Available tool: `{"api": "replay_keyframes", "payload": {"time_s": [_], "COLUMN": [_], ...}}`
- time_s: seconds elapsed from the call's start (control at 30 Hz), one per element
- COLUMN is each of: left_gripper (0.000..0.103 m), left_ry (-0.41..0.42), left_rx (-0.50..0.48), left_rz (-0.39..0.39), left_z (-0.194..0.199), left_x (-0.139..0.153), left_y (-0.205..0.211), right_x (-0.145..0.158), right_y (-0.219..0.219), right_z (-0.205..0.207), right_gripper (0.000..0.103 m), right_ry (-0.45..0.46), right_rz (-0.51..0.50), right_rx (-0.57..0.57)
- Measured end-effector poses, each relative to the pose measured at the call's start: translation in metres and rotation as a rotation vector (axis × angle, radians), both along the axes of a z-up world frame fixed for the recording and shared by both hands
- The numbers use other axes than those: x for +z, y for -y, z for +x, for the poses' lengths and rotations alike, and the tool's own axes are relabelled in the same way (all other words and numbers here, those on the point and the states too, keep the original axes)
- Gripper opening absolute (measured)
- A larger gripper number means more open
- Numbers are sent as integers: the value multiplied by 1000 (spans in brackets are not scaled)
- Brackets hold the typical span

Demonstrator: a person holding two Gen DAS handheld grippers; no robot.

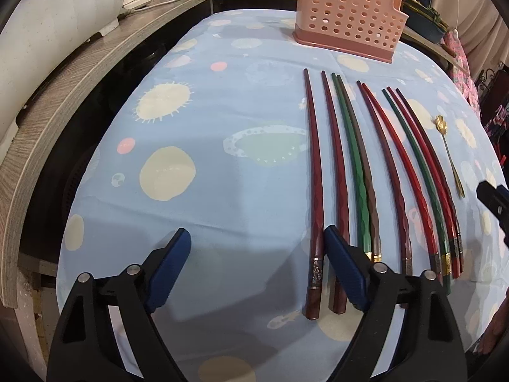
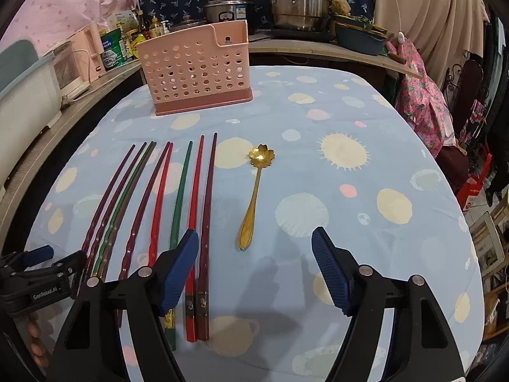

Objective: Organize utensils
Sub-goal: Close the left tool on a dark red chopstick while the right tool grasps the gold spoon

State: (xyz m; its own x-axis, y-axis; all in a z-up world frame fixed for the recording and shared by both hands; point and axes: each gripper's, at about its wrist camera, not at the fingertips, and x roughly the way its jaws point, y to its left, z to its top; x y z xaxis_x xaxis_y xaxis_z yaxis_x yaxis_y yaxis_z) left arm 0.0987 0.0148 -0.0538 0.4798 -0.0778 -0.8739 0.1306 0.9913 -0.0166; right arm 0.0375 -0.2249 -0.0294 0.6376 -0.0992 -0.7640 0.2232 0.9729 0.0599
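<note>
We see left gripper (image 1: 257,248) fingers spread beside chopsticks (image 1: 366,172); right gripper (image 2: 254,248) fingers spread, empty, near gold spoon (image 2: 254,197).

Your left gripper (image 1: 254,267) points steeply down, its jaws standing apart with nothing pressed between the blue pads (image 1: 170,267). Your right gripper (image 2: 254,267) tilts down too, jaws apart, nothing clamped. In the right wrist view your left gripper sits at nine o'clock, your fingers (image 2: 35,340) wrapped beneath it.
</note>
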Motion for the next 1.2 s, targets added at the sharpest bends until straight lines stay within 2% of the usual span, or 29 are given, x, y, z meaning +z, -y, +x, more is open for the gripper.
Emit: {"api": "replay_keyframes", "payload": {"time_s": [0.23, 0.43, 0.57, 0.77, 0.9, 1.2], "left_gripper": [66, 53, 39, 18, 11, 7], "left_ry": [2, -1, 1, 0, -5, -21], "left_rx": [-19, -38, -39, -44, -46, -45], "left_rz": [-9, -24, -27, -38, -45, -67], "left_z": [-3, -10, -10, -11, -11, -10], "left_x": [3, 6, 7, 8, 8, 11], "left_y": [4, 7, 7, 7, 6, 4], "right_x": [-14, -26, -28, -29, -28, -18], "right_y": [6, 8, 6, 4, 1, 8], "right_z": [20, 26, 25, 20, 18, 12], "right_gripper": [52, 37, 35, 25, 10, 10], "right_ry": [-30, -60, -52, -45, -49, -34], "right_rz": [22, 43, 20, -23, -27, -5], "right_rx": [-10, -7, 1, 10, 27, 18]}}
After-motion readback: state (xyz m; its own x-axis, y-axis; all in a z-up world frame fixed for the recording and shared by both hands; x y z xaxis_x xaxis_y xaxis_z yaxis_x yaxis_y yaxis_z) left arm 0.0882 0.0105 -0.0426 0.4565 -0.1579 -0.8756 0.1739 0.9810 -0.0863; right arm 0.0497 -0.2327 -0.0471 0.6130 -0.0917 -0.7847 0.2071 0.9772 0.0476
